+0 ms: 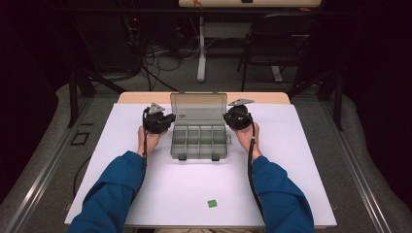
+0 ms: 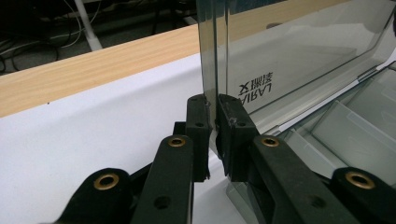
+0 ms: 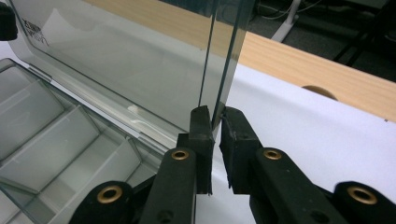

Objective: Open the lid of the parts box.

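A clear grey compartment box [image 1: 199, 143] lies open in the middle of the white mat, its lid [image 1: 198, 108] standing upright at the back. My left gripper [image 1: 169, 119] is shut on the lid's left side edge. In the left gripper view the two black jaws of the left gripper [image 2: 215, 122] pinch the thin lid [image 2: 303, 60] wall. My right gripper [image 1: 228, 117] is shut on the lid's right side edge. The right gripper [image 3: 217, 127] clamps the lid [image 3: 130, 60] edge, with bare compartments [image 3: 56, 140] to its left.
A small green piece [image 1: 212, 203] lies on the white mat [image 1: 291, 160] near the front edge. The wooden table edge [image 1: 262, 97] runs behind the box. A chair [image 1: 272, 39] and cables stand on the floor beyond the table.
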